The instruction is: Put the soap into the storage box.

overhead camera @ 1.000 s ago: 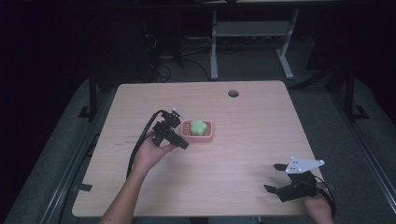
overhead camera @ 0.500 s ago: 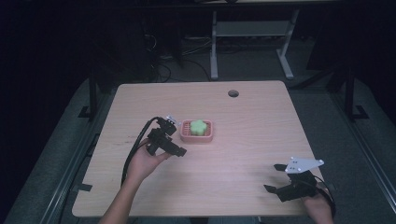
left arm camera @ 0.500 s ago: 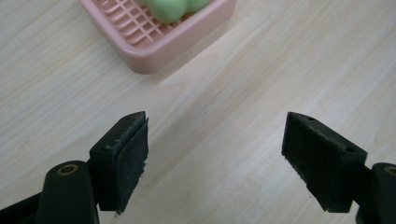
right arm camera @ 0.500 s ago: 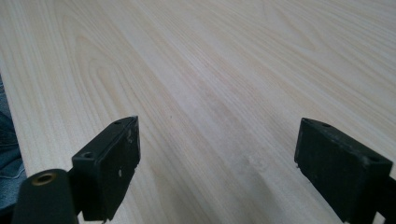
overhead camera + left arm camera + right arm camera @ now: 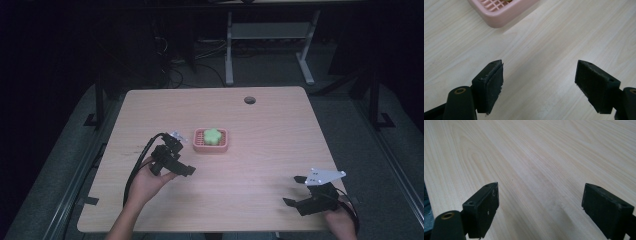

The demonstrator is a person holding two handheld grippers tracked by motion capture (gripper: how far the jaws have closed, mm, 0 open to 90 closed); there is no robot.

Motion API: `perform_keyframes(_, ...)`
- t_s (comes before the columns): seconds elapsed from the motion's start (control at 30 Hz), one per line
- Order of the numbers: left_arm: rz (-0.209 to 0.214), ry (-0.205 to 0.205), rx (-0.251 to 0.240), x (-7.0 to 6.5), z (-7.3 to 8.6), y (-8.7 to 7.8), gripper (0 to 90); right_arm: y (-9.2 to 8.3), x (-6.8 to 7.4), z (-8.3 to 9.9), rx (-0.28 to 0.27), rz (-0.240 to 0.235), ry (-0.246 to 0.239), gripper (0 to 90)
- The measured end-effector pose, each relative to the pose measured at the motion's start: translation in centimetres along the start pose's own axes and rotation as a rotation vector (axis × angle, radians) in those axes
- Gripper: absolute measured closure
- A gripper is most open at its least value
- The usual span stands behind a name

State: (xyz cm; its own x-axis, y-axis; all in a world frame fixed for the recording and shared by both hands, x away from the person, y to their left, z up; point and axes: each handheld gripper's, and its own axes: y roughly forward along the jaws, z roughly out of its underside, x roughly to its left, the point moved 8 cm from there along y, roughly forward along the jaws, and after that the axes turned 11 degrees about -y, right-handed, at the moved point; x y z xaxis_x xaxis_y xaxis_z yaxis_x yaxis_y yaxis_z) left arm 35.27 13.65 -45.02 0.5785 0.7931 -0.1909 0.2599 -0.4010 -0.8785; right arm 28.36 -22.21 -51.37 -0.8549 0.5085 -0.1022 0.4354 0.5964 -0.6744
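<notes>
Holding my left jaws [image 5: 186,161] wide and empty, I see the green flower block [image 5: 213,136] in the pink tray [image 5: 200,147] just ahead on the bench [image 5: 260,155]. My right jaws [image 5: 295,191] gape too, well apart.

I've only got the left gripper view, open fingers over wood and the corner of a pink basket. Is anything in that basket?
Observer: Yes, a green flower-shaped block lies in the pink basket.
Operator: Where's the other gripper?
Observer: The right gripper is near the table's front right corner, far from the basket.
Operator: Is it holding something?
Observer: No, its fingers are apart with bare wood between them.
</notes>
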Motion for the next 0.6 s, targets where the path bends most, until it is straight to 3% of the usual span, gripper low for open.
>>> perform_keyframes(0.6,-0.018,-0.018,-0.012,1.1,4.2,-1.0,22.7,0.2,-0.2,0.4,0.012,0.010,0.007,13.8)
